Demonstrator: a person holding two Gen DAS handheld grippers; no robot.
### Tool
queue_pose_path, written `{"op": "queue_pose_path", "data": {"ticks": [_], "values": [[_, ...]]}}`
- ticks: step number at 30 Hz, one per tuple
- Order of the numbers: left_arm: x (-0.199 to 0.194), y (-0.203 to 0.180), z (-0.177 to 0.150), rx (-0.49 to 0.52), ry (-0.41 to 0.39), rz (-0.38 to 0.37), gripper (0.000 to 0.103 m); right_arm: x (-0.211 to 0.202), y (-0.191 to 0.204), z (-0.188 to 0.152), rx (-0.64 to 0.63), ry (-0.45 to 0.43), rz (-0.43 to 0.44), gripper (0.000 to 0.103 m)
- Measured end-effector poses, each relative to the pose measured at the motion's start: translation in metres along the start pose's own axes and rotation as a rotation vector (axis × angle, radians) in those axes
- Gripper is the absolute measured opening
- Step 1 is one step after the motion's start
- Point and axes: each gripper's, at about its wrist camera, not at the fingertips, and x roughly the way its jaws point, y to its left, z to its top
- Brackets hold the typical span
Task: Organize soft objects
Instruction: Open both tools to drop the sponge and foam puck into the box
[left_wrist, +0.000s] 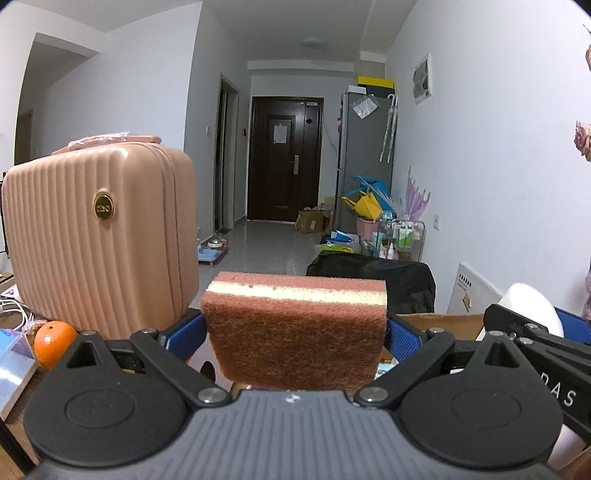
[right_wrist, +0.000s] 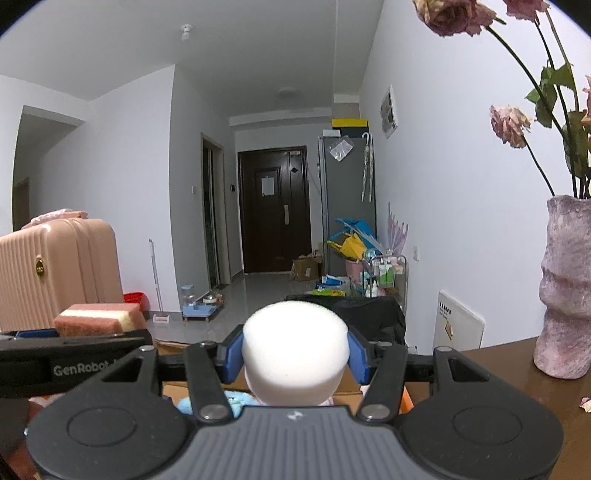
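Scouring sponge (left_wrist: 295, 332), coarse, clamped in left hand-held gripper (left_wrist: 295, 334); right hand-held gripper (right_wrist: 295, 354) squeezes smooth white foam (right_wrist: 295, 347).

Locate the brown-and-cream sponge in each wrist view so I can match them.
Left wrist: brown-and-cream sponge centre, low, between the blue pads.
Right wrist: same sponge lower left, above the other hand-held gripper's black body.
Shared landmark: pink suitcase, left in both.

pink ribbed suitcase (left_wrist: 99, 236) stood left, orange (left_wrist: 54, 342) just beside its base. dark door (left_wrist: 284, 158) closed down the hall. purple vase (right_wrist: 565, 288) with wilted roses (right_wrist: 509, 124) sat on the wooden table (right_wrist: 517, 373).
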Motion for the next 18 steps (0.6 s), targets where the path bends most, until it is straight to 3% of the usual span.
{"op": "queue_pose_path", "data": {"ticks": [5,14,18], "values": [[0.001,0.003,-0.001,-0.009,0.004,0.000,0.103,0.002,-0.004,-0.002,0.015,0.022,-0.009,0.059],[-0.001,0.010,0.000,-0.042,0.017,0.006,0.103,0.001,-0.011,-0.004,0.055,0.025,-0.032,0.092],[-0.005,0.011,0.000,-0.038,0.008,0.006,0.103,0.002,-0.013,-0.005,0.064,0.028,-0.044,0.095]]}}
